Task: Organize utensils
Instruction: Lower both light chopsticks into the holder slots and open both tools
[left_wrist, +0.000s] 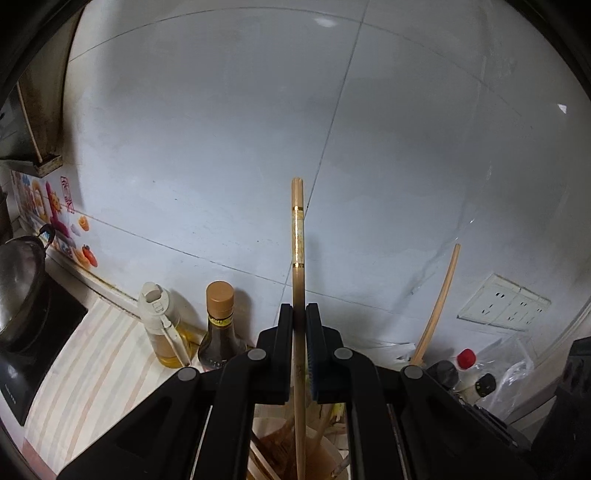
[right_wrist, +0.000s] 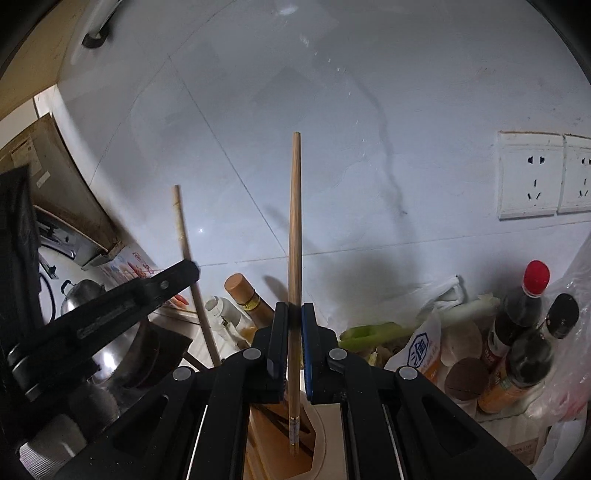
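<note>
White wall tiles backed a cluttered bench. Each tool, left (left_wrist: 299, 314) and right (right_wrist: 294, 314), was clenched on an upright chopstick (left_wrist: 298, 258) (right_wrist: 294, 221) above the utensil holder (right_wrist: 317, 435) just below; lowering both straight, tips inside the opening, would seat them cleanly.

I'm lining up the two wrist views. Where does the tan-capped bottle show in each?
Left wrist: tan-capped bottle at lower centre-left, standing against the wall.
Right wrist: the same bottle is left of centre and looks tilted.
Shared landmark: the wall sockets, at the right in both views.
</note>
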